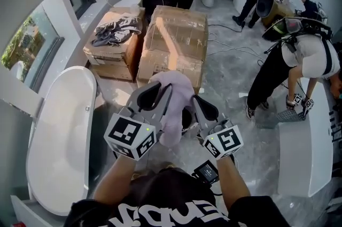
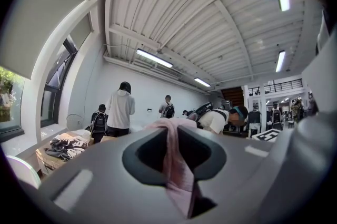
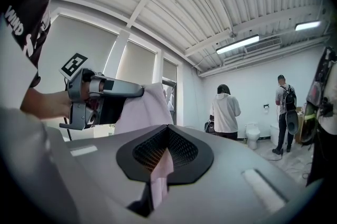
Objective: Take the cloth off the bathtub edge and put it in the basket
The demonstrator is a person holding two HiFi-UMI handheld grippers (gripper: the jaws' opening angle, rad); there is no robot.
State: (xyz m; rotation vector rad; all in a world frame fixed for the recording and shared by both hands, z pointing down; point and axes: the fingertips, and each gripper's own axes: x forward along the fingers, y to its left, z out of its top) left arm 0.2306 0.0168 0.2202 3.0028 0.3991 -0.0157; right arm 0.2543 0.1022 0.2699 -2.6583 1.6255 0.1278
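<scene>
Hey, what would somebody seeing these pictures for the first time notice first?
The pink cloth stands out, bunched in mid-air at the centre of the head view, pinched by both the left tongs and the right tongs. To the left lies a long white bathtub, and beyond the cloth stand two cardboard boxes, the left one topped with grey clothes.

The cloth [image 1: 173, 100] is looking soft, matt; the bathtub [image 1: 59, 135] at nine o'clock is gleaming glossy; boxes [image 1: 176, 39] at twelve are showing cardboard.
</scene>
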